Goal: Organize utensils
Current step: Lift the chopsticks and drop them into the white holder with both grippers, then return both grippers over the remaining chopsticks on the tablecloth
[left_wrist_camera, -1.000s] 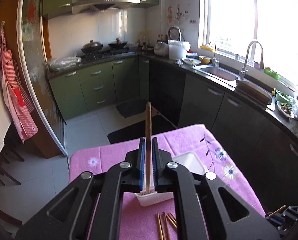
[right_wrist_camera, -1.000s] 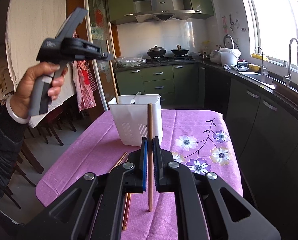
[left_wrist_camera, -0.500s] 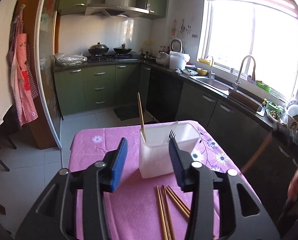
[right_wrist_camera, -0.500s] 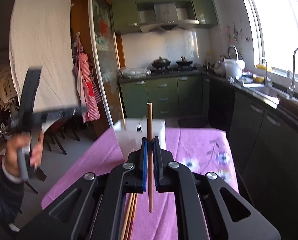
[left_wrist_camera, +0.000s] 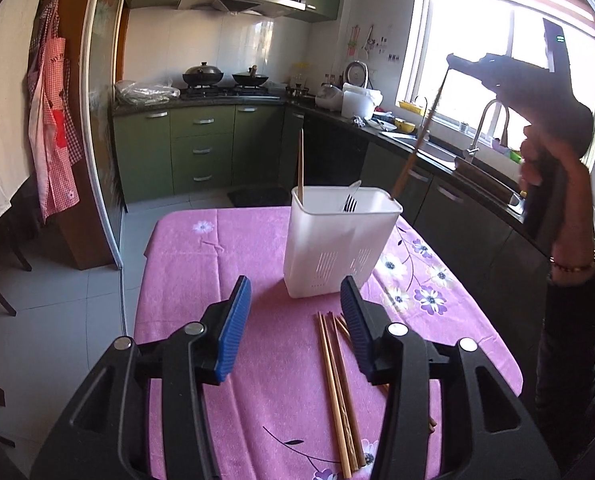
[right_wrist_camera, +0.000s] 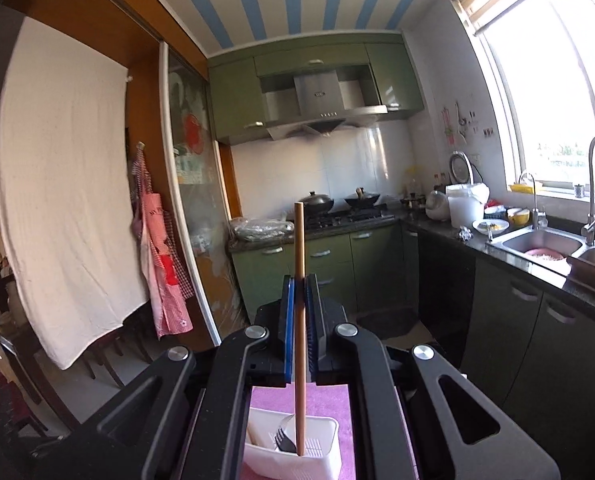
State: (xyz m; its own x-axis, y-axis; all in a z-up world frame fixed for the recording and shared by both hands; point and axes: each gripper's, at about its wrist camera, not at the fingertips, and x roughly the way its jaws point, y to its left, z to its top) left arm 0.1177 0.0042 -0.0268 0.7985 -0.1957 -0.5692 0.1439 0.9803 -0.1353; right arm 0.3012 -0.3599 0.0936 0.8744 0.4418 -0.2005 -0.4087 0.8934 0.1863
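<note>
Chopstick [right_wrist_camera: 300,320] clamped upright in right gripper [right_wrist_camera: 300,328], tip inside holder [right_wrist_camera: 321,456].

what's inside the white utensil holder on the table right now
In the white utensil holder: one chopstick standing at its left end, a fork, and the tip of the chopstick the right gripper holds. Its walls hide anything lower.

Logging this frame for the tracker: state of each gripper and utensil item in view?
Left gripper: open, empty, above the table.
Right gripper: shut on wooden chopstick, tip lowered into the caddy.
White plastic utensil caddy: upright on pink floral tablecloth.
Dark fork: standing in caddy.
Upright chopstick: in caddy.
Loose wooden chopsticks: lying on tablecloth.
</note>
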